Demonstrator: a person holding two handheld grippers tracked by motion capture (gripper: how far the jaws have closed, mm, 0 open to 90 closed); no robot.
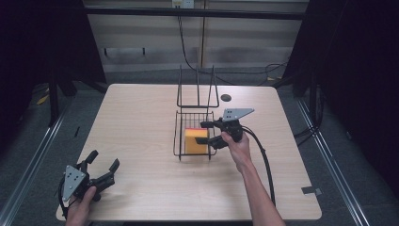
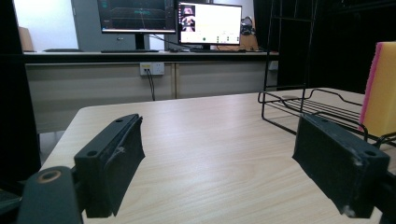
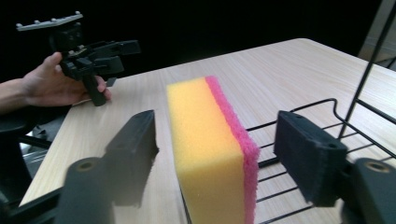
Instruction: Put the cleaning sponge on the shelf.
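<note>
Left gripper [image 1: 101, 170] and right gripper [image 1: 205, 133] fingers apart — pale wood-grain table [image 1: 141, 122], dark room, monitors [image 2: 169, 21] beyond.

The pale wooden table [image 1: 141, 141] lay bare and passable around the black wire rack [image 1: 193, 136], whose upright back frame [image 1: 197, 89] and yellow-and-pink sponge [image 1: 195, 141] blocked the middle.

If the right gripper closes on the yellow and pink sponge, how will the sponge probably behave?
The sponge looks porous, so it is probably light and will squash between the right gripper pads. It stands on edge in the wire rack, so a push may tip it. Its rough foam should not slip.
</note>
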